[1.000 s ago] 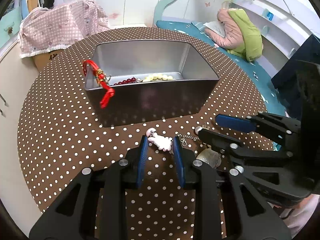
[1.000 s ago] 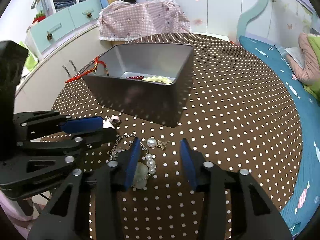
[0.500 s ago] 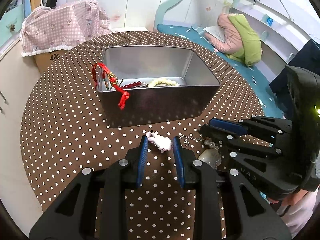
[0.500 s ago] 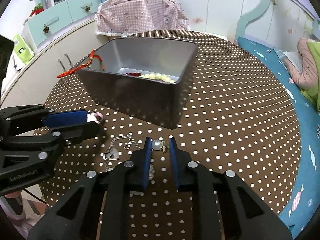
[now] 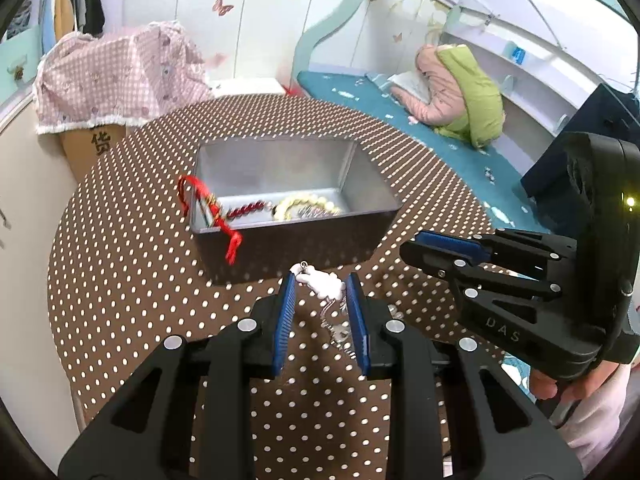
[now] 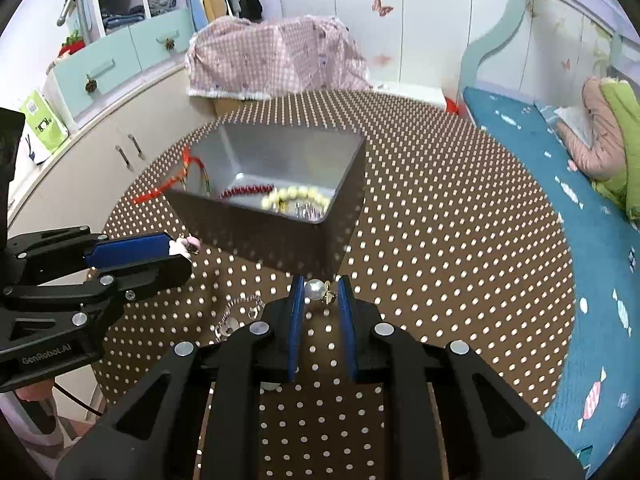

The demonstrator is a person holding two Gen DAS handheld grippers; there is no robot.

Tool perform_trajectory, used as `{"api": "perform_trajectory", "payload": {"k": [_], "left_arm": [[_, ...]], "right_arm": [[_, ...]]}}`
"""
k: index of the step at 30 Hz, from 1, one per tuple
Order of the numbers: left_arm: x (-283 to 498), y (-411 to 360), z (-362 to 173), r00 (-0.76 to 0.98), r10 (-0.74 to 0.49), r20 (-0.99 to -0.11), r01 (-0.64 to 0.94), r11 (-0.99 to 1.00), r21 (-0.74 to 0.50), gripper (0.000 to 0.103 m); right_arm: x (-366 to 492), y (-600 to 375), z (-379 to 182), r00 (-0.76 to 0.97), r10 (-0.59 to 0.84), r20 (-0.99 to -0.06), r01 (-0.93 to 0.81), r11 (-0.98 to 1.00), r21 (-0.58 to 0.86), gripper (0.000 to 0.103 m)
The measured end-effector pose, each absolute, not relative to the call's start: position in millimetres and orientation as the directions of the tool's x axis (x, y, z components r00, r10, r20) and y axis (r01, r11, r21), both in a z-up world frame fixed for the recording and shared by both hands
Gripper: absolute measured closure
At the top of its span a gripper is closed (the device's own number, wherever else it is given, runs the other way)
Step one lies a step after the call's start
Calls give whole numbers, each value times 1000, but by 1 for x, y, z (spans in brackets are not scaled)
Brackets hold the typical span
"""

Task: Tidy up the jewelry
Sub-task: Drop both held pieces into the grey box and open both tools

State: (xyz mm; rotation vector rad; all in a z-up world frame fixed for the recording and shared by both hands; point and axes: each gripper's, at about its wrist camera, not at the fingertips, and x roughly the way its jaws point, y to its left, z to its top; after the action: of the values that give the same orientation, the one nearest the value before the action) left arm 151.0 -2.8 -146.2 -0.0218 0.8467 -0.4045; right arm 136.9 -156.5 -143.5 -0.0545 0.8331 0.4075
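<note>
On the near edge of the round dotted table (image 5: 120,280), as the left wrist view shows it, the left gripper (image 5: 320,284) holds a small white charm (image 5: 322,282) between its narrowly set blue pads, with a thin chain (image 5: 334,322) hanging from the charm toward the table. The metal tin (image 5: 296,236) stands near the table's centre, just beyond the fingertips; it already contains a red bead string (image 5: 246,210) and a cream bead bracelet (image 5: 306,204), and a red cord bracelet (image 5: 212,208) hangs over its left rim. The right gripper (image 5: 432,246) appears at the right, beside the tin's near right corner. From the right wrist view, the right gripper (image 6: 319,290) is closed narrowly on a pearl earring (image 6: 316,290), the pearl and its gold fitting sitting between the pads, off the table. The tin (image 6: 280,236) lies directly ahead, its near wall facing the fingertips. The left gripper (image 6: 160,254) shows at the left with the charm (image 6: 182,246) at its tip. A silver chain with a heart pendant (image 6: 236,316) remains on the table near the front edge. The step in hand appears to be carrying both pieces to the tin. The next move calls for raising each piece over the tin's near wall, then opening above the floor. The near wall and the overhanging cord stand in the way; the dangling chain could catch on the rim.
</note>
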Motion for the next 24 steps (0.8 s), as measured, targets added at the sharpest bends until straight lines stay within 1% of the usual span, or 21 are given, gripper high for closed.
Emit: {"api": "perform_trajectory", "payload": {"k": [8,13,17,24], "left_arm": [[153,-5,-115,644,-379,-665,370,915,-163,77],[161,-4,-105,663,-375,-648,367,917,-155,77],[174,-3,-104,669,-368,-645,360,921,-152,77],[197,0,-115,650,-351,-674,333,929,-162,77]], "right_arm": [[144,-153,-119,649,340,-681,-387,918,89,87],[154,-145,-114,651,358,-669,-413,907,83,87],[164,-135,-115,640,369,-673,-436,896,77,87],[176,-122,-125,613,353,-707,-449,892,56,86]]}}
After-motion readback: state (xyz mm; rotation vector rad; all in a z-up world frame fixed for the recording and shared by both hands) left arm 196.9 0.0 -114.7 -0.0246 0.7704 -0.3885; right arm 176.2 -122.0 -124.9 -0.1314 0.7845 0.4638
